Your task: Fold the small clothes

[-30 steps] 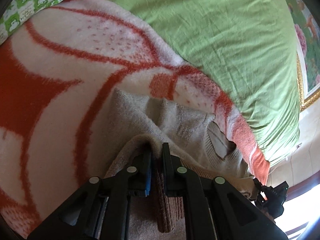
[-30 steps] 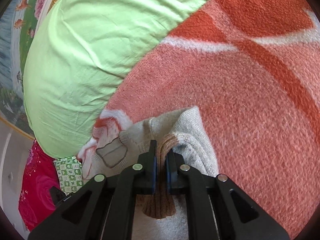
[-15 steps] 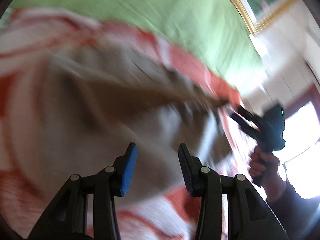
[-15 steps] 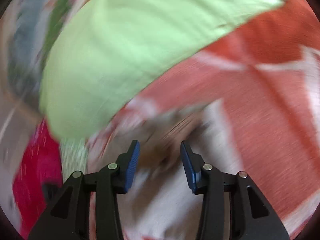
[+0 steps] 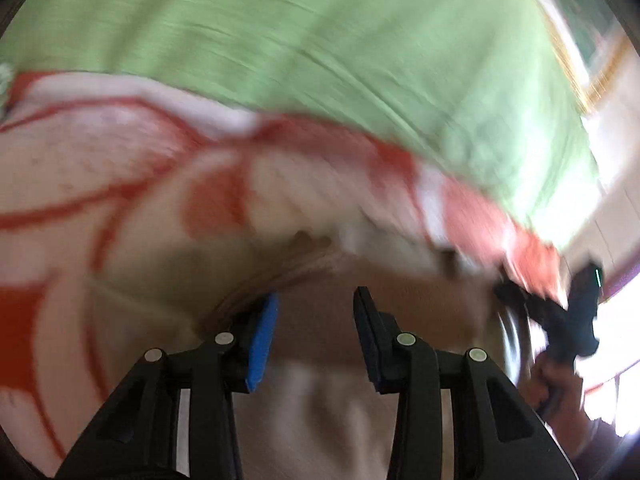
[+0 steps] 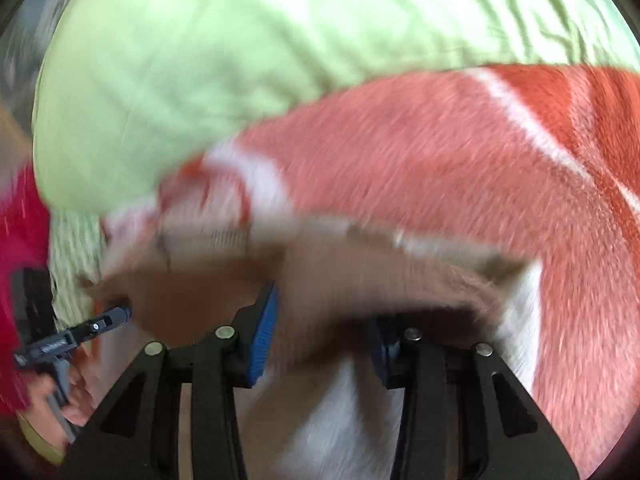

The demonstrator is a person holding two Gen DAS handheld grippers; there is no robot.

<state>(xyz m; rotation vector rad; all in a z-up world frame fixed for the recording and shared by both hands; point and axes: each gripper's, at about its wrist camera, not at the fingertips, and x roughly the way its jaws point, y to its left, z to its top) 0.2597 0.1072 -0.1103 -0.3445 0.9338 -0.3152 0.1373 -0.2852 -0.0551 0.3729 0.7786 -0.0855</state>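
On the bed blanket (image 5: 100,184): sweater (image 5: 320,320) down, both tongs released.
My left tongs (image 5: 314,336) and right tongs (image 6: 320,336), just opened, flank it; long axis runs between them.

Our black left gripper with blue pads (image 5: 314,320) points down at a slant, and its jaws have just been closing a little from wide. Nothing is pinched between them. Our black right gripper with blue pads (image 6: 324,320) points down the same way, jaws apart. Our hand (image 5: 554,380) holds its handle.
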